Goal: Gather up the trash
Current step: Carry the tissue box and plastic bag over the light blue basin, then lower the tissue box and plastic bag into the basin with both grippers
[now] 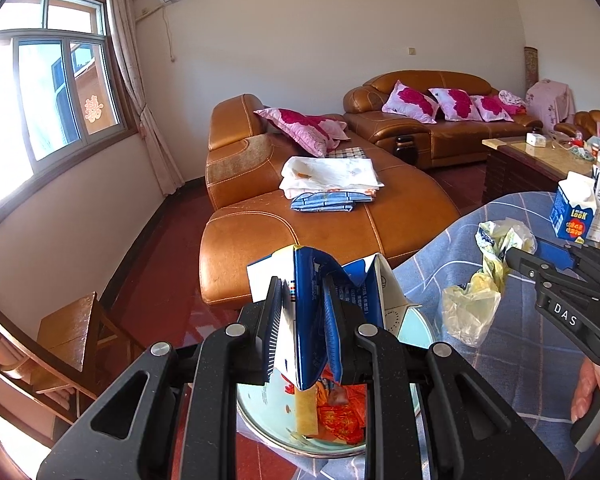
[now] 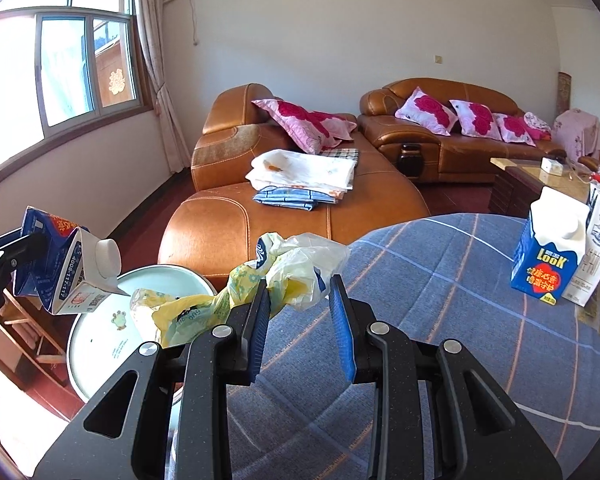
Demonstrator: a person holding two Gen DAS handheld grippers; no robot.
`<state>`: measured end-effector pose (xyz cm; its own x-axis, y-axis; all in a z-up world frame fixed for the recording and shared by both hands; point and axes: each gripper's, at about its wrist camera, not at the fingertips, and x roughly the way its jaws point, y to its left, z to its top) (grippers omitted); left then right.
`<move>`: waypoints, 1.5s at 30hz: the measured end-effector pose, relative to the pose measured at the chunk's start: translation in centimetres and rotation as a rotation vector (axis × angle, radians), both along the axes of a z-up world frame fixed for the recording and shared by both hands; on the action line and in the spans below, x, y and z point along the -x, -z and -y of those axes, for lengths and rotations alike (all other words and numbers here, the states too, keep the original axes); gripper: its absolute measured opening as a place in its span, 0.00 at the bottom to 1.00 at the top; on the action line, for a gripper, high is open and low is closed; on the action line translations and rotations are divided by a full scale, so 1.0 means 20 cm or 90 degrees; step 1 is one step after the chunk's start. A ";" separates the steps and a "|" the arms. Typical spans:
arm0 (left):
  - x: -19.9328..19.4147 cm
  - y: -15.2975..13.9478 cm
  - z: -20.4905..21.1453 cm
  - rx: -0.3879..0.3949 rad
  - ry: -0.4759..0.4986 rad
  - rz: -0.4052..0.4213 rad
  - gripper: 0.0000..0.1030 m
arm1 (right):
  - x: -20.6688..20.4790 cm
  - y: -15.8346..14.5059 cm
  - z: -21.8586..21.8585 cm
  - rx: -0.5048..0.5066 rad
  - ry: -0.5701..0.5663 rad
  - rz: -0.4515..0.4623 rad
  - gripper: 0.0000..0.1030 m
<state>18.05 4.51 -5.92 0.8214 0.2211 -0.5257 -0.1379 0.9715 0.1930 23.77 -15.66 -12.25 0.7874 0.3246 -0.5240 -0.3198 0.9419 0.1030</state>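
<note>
My left gripper (image 1: 306, 312) is shut on a crushed blue and white milk carton (image 1: 312, 304) and holds it above a pale green round bin (image 1: 260, 420) that has red and yellow wrappers inside. The carton also shows in the right wrist view (image 2: 66, 264), over the bin (image 2: 100, 344). My right gripper (image 2: 302, 312) is open, its fingers on either side of a crumpled yellow and clear plastic bag (image 2: 260, 284) at the table's left edge. The bag (image 1: 480, 292) hangs from that gripper (image 1: 516, 260) in the left wrist view.
An upright blue LOOK carton (image 2: 548, 256) and a white carton (image 2: 598, 244) stand at the right of the blue plaid tablecloth (image 2: 440, 300). A tan leather sofa (image 2: 300, 216) with folded cloths lies beyond. A wooden chair (image 1: 72, 344) stands left of the bin.
</note>
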 end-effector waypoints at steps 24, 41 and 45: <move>-0.05 0.06 -0.17 -0.018 -0.070 -0.024 0.19 | 0.00 0.01 -0.26 0.032 -0.084 0.017 0.30; -0.07 0.10 -0.19 -0.028 -0.084 -0.045 0.19 | 0.04 0.04 -0.38 0.070 -0.134 0.034 0.30; -0.07 0.10 -0.19 -0.028 -0.085 -0.046 0.19 | 0.04 0.05 -0.41 0.083 -0.147 0.039 0.30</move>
<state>19.49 8.40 -7.86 0.7432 0.3500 -0.5702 -0.2495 0.9358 0.2493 22.92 -7.53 -13.19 0.7321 0.4320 -0.5268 -0.5292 0.8475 -0.0406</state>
